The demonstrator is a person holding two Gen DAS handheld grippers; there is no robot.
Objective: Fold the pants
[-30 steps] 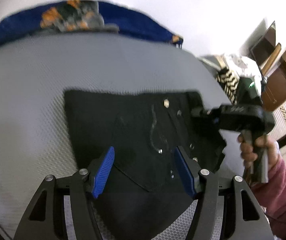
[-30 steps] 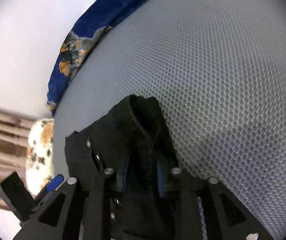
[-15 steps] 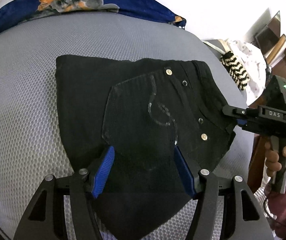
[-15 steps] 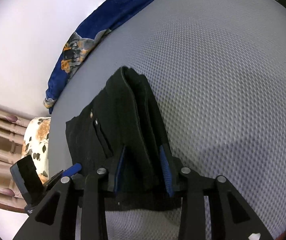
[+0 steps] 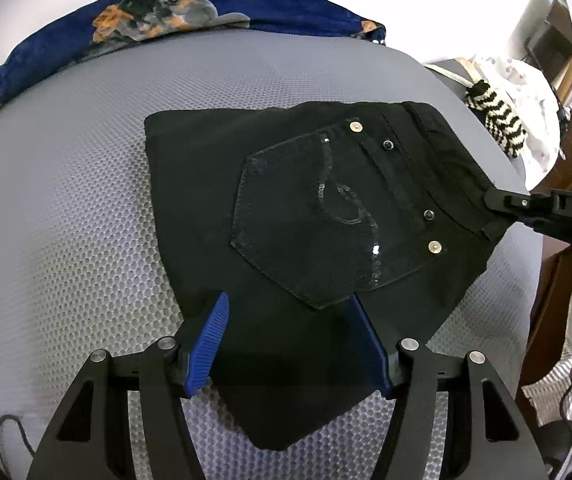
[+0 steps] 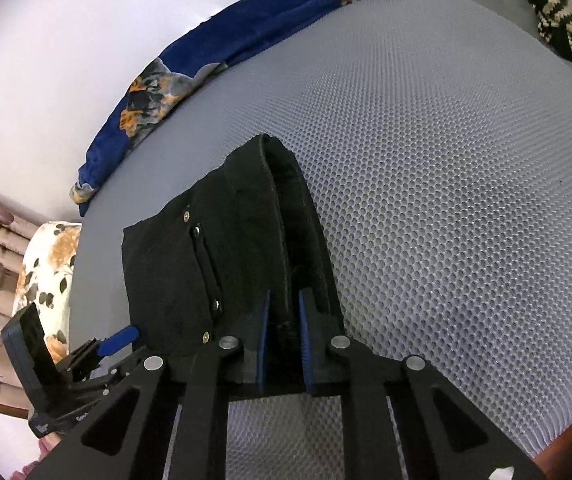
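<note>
A grey honeycomb-mesh mattress carries the folded black denim pants, back pocket up. The left claw stands spread over their near edge; the right claw is closing, pinching the waistband corner.

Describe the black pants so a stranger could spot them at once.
Find the grey mesh mattress that fills the view. The pants lie folded in its middle, with a sequinned back pocket facing up. Unlike the blue floral blanket at the far edge, they are plain black with metal rivets.
</note>
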